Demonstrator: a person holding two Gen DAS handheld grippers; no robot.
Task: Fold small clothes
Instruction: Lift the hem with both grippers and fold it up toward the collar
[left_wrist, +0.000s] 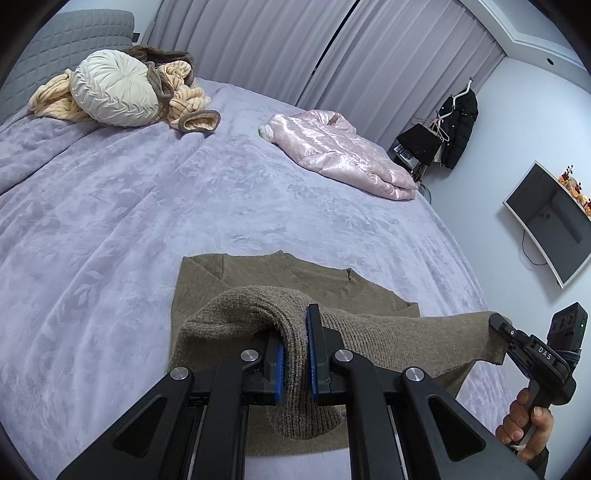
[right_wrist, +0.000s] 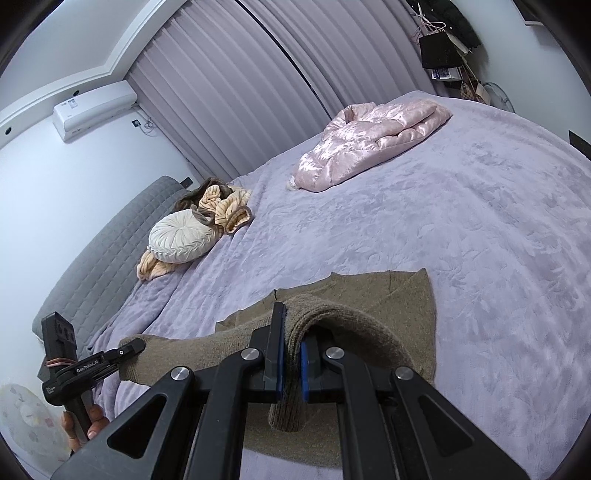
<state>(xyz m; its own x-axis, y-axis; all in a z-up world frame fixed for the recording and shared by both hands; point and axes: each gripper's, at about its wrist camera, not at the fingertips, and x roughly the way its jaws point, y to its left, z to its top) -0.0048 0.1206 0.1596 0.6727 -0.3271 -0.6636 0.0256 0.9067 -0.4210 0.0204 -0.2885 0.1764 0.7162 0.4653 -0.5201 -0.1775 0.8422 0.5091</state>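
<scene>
Brown knit wool is what you have in both tools: the sweater (left_wrist: 258, 291) lies flat on the lilac bedspread (left_wrist: 129, 221), near the close edge of the bed, with its neckline at the far end and its hem raised toward you. Your left gripper (left_wrist: 295, 354) is clamped on a bunched fold of that hem, and your right gripper (right_wrist: 290, 363) is clamped on the same edge further along, so the cloth hangs stretched between the two (the left-wrist view shows the span well). Expect it to handle as soft, light and limp, with a fuzzy surface that should not slip from the blue pads; it will likely sag wherever it is unsupported, so the hem corners look the sensible places to hold. Its long axis runs away from you, hem to collar, toward the curtains (left_wrist: 277, 48). The pink jacket (left_wrist: 343, 155) and the round cushion (left_wrist: 114, 86) lie well apart from it.
</scene>
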